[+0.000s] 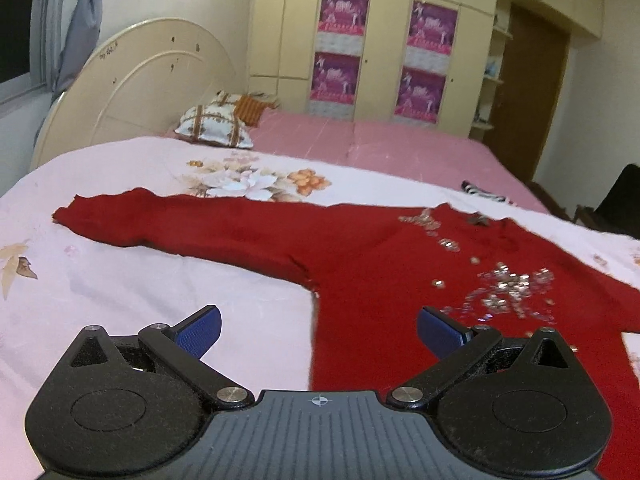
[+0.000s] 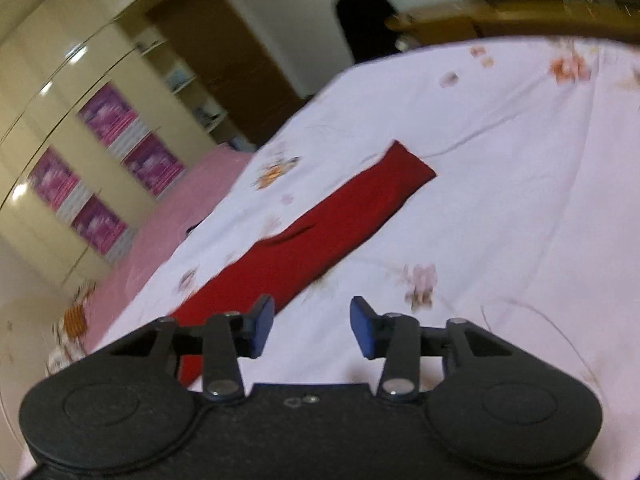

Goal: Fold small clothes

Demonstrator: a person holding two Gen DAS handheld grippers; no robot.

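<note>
A dark red knitted sweater with silver sequins on its front [image 1: 400,264] is seen lying flat and unfolded on the bed, which is covered by a pale pink floral bedspread [image 1: 140,288]. In the left wrist view one long sleeve [image 1: 168,220] is stretched out sideways from the body, and in the right wrist view the other red sleeve [image 2: 332,232] is laid out straight towards its cuff. No fold is visible, so the task is judged to be at its very beginning: both sleeves remain to be brought in and the body remains to be doubled over. The left tongs [image 1: 318,330] are held wide apart above the sweater's side edge, with nothing gripped. The right tongs [image 2: 312,326] are partly parted just beside the sleeve, and nothing is held between them.
</note>
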